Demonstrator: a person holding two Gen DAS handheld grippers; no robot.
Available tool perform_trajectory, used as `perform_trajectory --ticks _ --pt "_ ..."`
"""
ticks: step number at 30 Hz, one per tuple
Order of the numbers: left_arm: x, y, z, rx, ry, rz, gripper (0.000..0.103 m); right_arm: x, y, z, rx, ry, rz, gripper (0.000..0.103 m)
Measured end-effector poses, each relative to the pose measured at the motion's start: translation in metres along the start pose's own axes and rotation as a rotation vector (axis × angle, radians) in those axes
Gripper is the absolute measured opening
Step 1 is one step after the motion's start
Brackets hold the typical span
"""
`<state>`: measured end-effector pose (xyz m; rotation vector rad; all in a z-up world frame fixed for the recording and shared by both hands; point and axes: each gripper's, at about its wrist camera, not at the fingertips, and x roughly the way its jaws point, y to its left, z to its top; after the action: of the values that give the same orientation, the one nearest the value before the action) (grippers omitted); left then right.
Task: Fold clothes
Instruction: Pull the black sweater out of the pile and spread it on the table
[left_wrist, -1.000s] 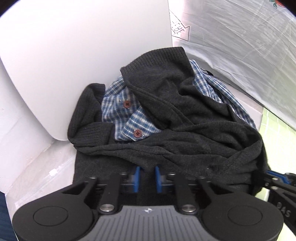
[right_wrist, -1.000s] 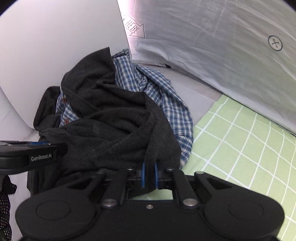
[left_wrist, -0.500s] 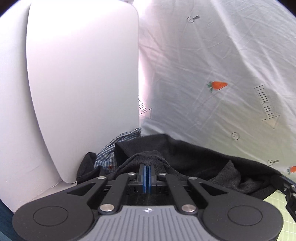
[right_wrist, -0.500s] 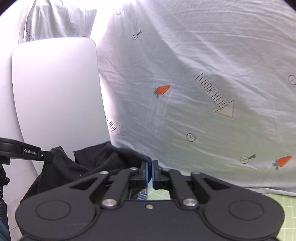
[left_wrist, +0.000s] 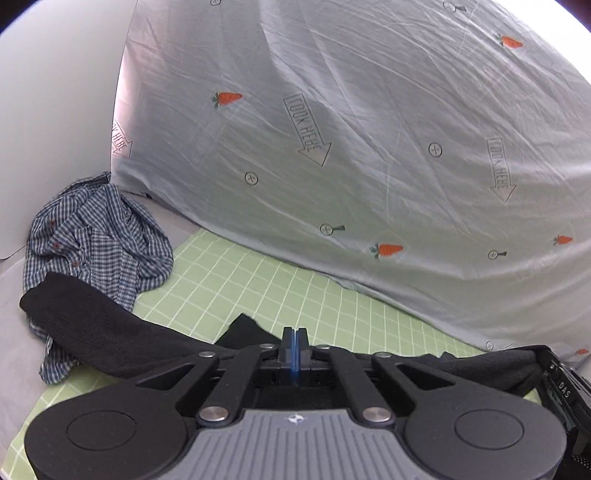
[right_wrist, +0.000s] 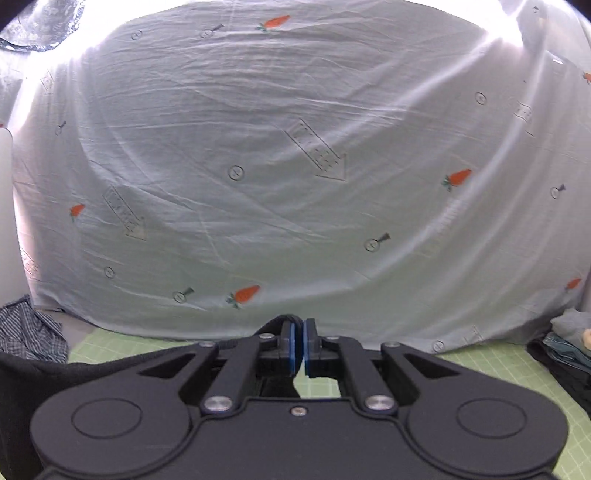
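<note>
Grippers, left (left_wrist: 294, 338) and right (right_wrist: 298, 334), each pinch the black sweater (left_wrist: 96, 325) aloft; next, I judge, spreading it flat on the green mat (left_wrist: 258, 288).

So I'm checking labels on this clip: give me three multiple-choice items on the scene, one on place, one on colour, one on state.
1. Where is the plaid shirt in the left wrist view?
A. far left, by the mat's edge
B. in the right claw
C. on the hanging sheet

2. What colour is the gridded mat?
A. red
B. light green
C. black

3. How is the left claw?
A. wide open
B. shut on the dark sweater
C. out of view

A: it lies crumpled there. B: green with pale lines. B: pads together, dark knit trailing away.
</note>
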<state>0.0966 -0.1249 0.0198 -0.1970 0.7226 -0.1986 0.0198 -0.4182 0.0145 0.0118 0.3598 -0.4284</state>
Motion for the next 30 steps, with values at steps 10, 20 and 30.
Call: perform_trajectory --ticks 10,20,30 --pt "0.002 -0.002 -0.065 -0.069 0.168 0.142 0.001 0.003 -0.096 -0.105 0.042 0.406 -0.171 0.024" --pt "0.003 -0.028 -0.085 0.016 0.227 0.206 0.053 0.018 -0.099 -0.128 0.181 0.557 -0.018 0.061" --pt "0.045 -0.030 -0.084 0.034 0.297 0.274 0.083 0.032 -0.076 -0.160 0.172 0.704 0.190 0.101"
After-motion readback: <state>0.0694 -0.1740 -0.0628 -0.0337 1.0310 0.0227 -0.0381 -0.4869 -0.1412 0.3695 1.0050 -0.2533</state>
